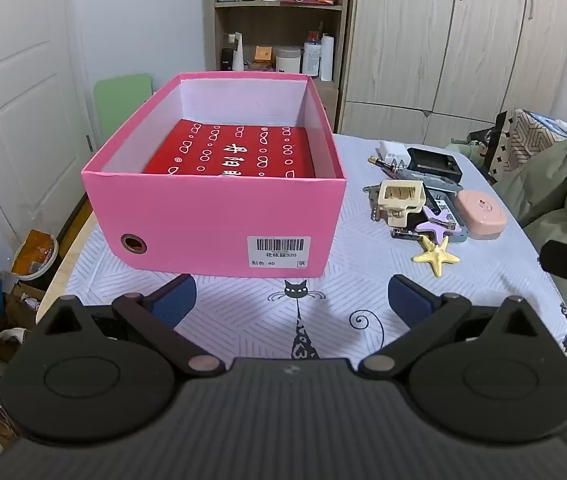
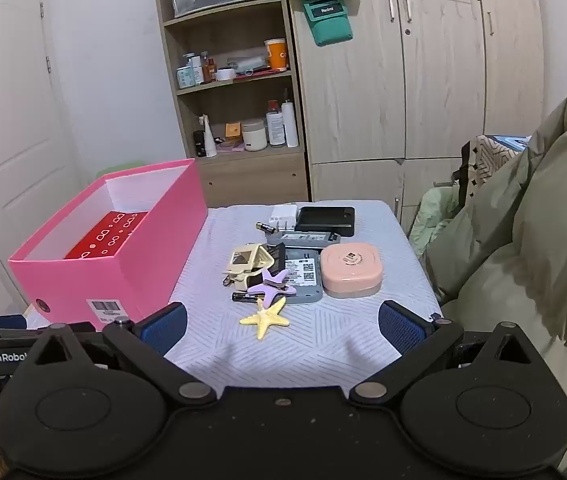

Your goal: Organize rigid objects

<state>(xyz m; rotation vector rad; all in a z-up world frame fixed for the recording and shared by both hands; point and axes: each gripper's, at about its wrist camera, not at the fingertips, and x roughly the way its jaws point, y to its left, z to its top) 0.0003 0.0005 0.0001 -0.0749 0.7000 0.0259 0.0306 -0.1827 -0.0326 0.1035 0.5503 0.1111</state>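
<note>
Currently both your left claw (image 1: 292, 300) and right claw (image 2: 282, 325) hang released; the yellow starfish clip (image 2: 265, 317) lies before the pile, right of the pink shoebox (image 2: 123, 264). Reaching deeper risks snagging the purple starfish clip (image 2: 272, 282) atop stacked items.

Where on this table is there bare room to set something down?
Bare cloth lies between the pink box and the clutter, and in front of the yellow starfish. The pile around the cream clip and pink case is crowded.
</note>
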